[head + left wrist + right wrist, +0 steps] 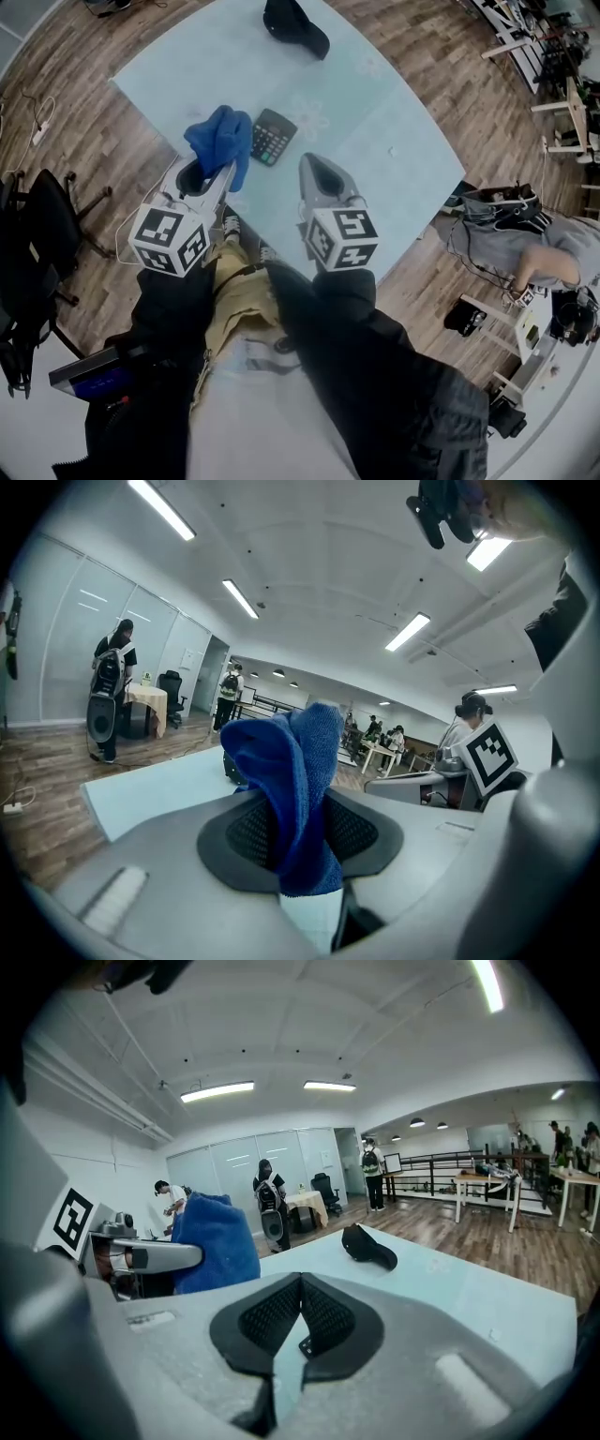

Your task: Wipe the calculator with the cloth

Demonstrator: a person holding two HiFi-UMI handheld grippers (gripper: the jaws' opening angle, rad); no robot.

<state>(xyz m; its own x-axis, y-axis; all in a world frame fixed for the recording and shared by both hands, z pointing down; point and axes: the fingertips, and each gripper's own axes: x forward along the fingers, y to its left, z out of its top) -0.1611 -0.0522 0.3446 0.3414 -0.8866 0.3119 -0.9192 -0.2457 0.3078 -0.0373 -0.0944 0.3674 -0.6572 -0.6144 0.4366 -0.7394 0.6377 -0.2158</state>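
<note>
A black calculator (273,136) lies flat on the pale blue table (394,141), just right of the blue cloth (221,141). My left gripper (208,173) is shut on that cloth, which bunches up out of the jaws and hangs over their tip. In the left gripper view the cloth (295,789) fills the gap between the left gripper's (298,832) black pads. My right gripper (319,171) hovers just below and right of the calculator. Its jaws (300,1288) meet at the tips with nothing between them. No gripper view shows the calculator.
A black cap (295,26) rests at the table's far edge, also seen as the cap (368,1246) in the right gripper view. A black office chair (47,234) stands at the left on the wood floor. A person (525,248) sits at the right amid cables and gear.
</note>
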